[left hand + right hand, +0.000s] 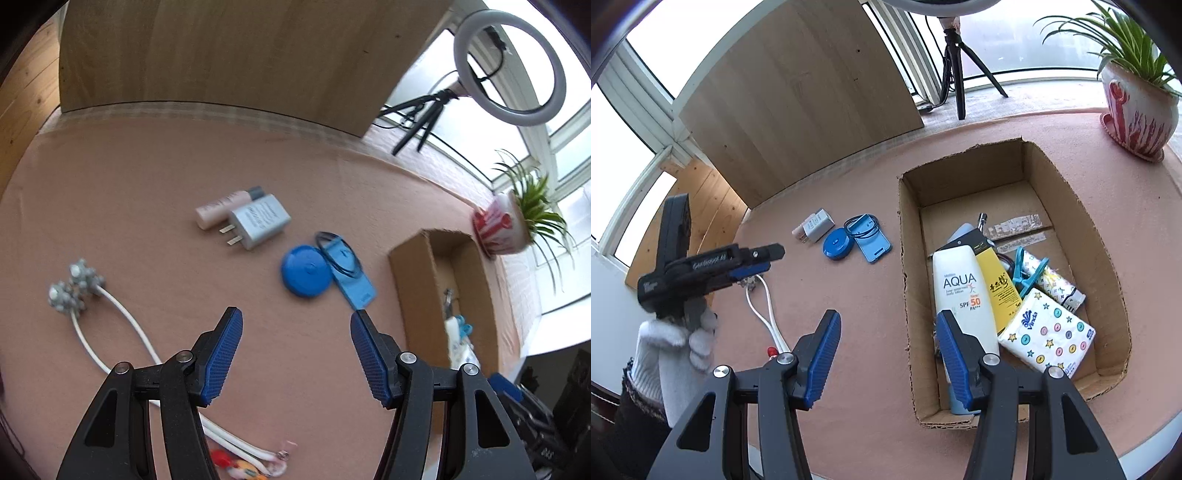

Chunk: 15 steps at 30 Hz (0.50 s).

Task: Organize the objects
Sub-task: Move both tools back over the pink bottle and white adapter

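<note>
A pink table (849, 369) carries an open cardboard box (1108, 258) on its right side. Inside the box, at the near end, lie a white sunscreen tube (956, 295), a yellow tube (997, 291) beside it, a tissue pack (1049, 332) with stars and buttons, a patterned packet (1060, 284) and a teal clip (1027, 273); the far end of the box is bare.

Left of the box on the table rest a blue flat case (351, 277) with a black loop of cord on it, touching a blue round disc (306, 271). Farther left lie a grey plug (256, 221) and a pink bottle (221, 206), side by side.

A white cable (122, 321) runs down the near left.

The left gripper (295, 321) is released, its fingers spread over bare table. The right gripper (888, 321) is likewise spread, empty, at the box's near left wall. A gloved hand (672, 347) holds the left gripper.
</note>
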{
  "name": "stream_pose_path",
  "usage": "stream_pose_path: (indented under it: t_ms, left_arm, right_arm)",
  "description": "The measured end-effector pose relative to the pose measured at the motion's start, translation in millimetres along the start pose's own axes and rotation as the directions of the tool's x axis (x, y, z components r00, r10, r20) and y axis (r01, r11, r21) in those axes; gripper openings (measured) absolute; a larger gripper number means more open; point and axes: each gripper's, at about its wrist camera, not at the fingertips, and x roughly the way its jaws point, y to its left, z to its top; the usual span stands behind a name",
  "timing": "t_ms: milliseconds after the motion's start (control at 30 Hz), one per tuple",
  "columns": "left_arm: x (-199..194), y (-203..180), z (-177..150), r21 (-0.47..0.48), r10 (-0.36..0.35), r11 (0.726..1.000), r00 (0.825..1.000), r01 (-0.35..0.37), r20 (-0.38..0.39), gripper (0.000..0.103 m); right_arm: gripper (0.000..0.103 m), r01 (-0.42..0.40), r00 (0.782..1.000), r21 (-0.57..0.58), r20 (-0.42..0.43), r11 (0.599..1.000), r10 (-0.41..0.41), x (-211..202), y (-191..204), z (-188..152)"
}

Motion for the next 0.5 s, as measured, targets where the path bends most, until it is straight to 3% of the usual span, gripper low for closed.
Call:
stream_pose_path:
  t_ms: [167,500]
  left_arm:
    - [22,11,44,-0.009,0.061,0.998,0.998,-0.061,-0.013,0.064]
    - [78,42,97,-0.145,0.145,0.978,0.989,-0.148,-0.028,0.064]
  right_arm:
    - [0.050,-0.011,1.000,0.015,-0.013,1.000,0.011,0,-2,-11]
    - [0.050,-0.014,1.000,0.017,-0.008,1.000,0.014,-17,-1,-24]
